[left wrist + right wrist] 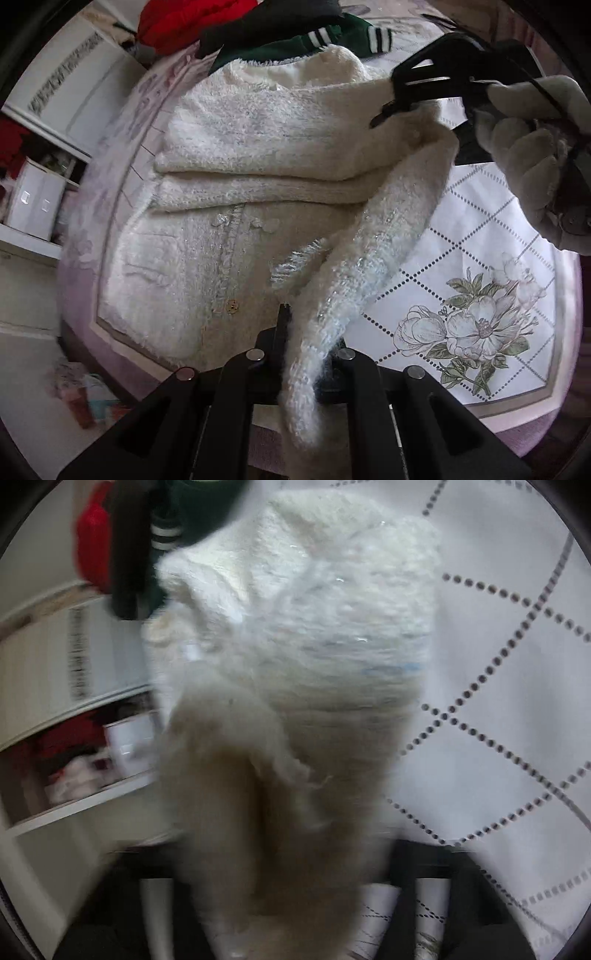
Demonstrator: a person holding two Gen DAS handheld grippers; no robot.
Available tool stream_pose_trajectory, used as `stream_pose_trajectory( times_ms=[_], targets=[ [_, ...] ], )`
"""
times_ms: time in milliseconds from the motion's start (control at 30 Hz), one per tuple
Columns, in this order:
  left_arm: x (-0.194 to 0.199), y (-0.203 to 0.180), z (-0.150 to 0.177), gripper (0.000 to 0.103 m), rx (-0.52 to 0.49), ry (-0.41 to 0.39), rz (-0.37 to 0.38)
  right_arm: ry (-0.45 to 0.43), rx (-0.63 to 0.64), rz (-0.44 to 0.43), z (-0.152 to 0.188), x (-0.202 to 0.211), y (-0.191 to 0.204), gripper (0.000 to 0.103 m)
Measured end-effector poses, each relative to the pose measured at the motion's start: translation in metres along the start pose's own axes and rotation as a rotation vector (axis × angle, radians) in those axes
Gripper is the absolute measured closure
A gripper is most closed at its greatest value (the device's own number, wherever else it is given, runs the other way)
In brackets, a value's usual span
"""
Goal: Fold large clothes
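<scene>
A fluffy cream cardigan [236,206] lies on a round table, front up with buttons showing, one sleeve folded across its chest. Its other sleeve [373,254] runs diagonally from the shoulder down to my left gripper [295,332], which is shut on the sleeve end. My right gripper [391,107], held in a gloved hand, is shut on the same sleeve near the shoulder. In the right wrist view the fuzzy sleeve [295,664] fills the frame and hides the fingers; the picture is blurred.
The table wears a white cloth [491,236] with dotted diamond lines and a flower print. Green [332,40], black and red [177,22] garments are piled at the far edge. White shelves [37,206] with boxes stand left of the table.
</scene>
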State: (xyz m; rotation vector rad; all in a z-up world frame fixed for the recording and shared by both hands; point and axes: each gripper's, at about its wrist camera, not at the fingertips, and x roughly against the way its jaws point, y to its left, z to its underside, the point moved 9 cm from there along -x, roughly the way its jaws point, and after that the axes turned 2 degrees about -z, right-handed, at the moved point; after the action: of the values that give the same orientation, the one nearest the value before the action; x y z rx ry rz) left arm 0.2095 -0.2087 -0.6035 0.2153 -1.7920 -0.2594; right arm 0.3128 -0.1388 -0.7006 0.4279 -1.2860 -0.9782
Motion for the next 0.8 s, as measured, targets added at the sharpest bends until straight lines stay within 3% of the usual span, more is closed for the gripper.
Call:
stream_pose_trajectory(
  times_ms=[133,300,400,467,600,700,767,800],
  targets=[
    [0.013,0.049,-0.008,0.097,0.065,-0.013,0.109,-0.074,0.032,0.08,0.015,0.023,0.045,0.072],
    [0.026,0.136,-0.022,0.097,0.198,-0.022,0.228,-0.099,0.157,0.221,0.04,0.016,0.16,0.073],
    [0.016,0.192,-0.026,0.096,0.286,-0.026,0.239,-0.095,0.235,0.286,0.044,-0.019,0.233,0.073],
    [-0.007,0.235,-0.024,0.094,0.361,-0.008,0.239,-0.071,0.282,0.341,0.043,-0.063,0.276,0.073],
    [-0.065,0.296,-0.012,0.089,0.476,0.039,0.227,-0.003,0.331,0.455,0.032,-0.158,0.311,0.072],
    [-0.118,0.329,0.009,0.088,0.592,0.138,0.284,0.099,0.358,0.514,0.029,-0.232,0.317,0.051],
    [-0.137,0.347,0.024,0.078,0.697,0.187,0.346,0.143,0.336,0.442,0.036,-0.252,0.327,0.035],
    [-0.14,0.354,0.028,0.071,0.721,0.191,0.355,0.152,0.337,0.407,0.04,-0.253,0.334,0.033]
  ],
)
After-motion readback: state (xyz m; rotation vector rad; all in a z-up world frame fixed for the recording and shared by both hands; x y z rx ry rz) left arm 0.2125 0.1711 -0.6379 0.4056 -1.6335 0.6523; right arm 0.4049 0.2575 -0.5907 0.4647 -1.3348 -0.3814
